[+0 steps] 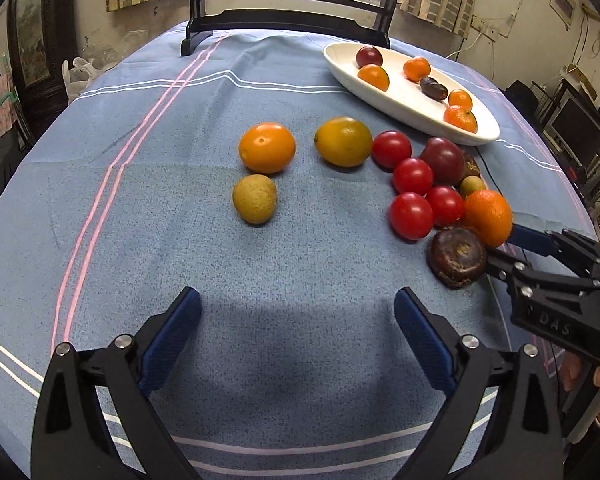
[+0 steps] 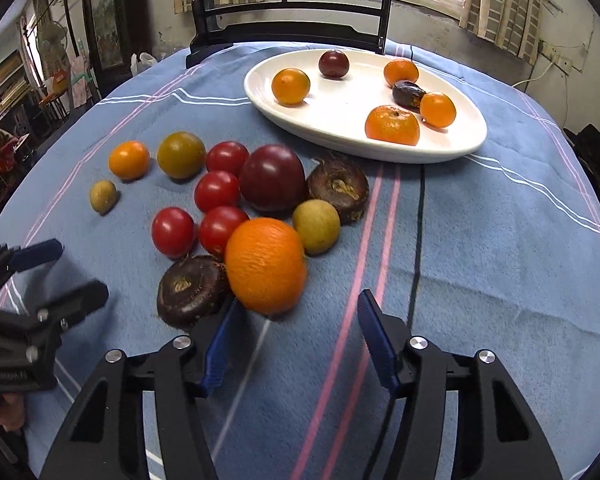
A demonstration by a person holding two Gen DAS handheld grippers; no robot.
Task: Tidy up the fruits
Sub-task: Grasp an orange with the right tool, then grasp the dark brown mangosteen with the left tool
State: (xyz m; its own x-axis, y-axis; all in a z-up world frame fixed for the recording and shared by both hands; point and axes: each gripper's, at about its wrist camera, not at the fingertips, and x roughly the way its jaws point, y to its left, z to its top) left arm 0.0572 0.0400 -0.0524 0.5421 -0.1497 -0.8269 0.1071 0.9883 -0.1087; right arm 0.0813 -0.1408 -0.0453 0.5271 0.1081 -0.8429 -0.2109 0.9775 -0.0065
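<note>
right gripper [image 2: 296, 336] parted, nothing clamped, nosing at the orange [image 2: 265, 265] on the cloth near the white plate [image 2: 340, 142]: best centred around it before squeezing; left gripper [image 1: 298, 332] wide apart, empty; counted: four cherry tomatoes [image 2: 173, 232], six fruits plated

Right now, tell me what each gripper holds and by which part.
Nothing is held. The left gripper is open over bare cloth. The right gripper is open just short of the orange, its fingers not gripping it.
</note>
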